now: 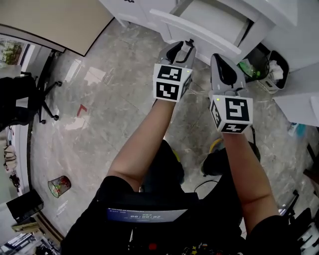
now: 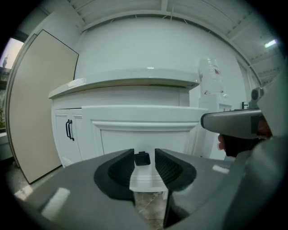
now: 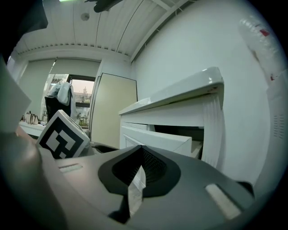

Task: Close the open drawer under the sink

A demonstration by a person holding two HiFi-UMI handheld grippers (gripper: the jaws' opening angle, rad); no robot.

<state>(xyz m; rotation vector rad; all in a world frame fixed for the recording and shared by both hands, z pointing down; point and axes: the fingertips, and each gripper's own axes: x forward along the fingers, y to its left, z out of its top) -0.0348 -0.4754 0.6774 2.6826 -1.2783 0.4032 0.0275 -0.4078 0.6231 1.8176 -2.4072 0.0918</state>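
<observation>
The white drawer (image 1: 199,30) is standing pulled out of its white cabinet (image 1: 142,11) at the head view's upper centre. Just below, the left gripper (image 1: 182,49) is pointing at the drawer's front, jaws slightly apart and empty. To its right, the right gripper (image 1: 219,62) is hovering with jaws pressed together.
</observation>
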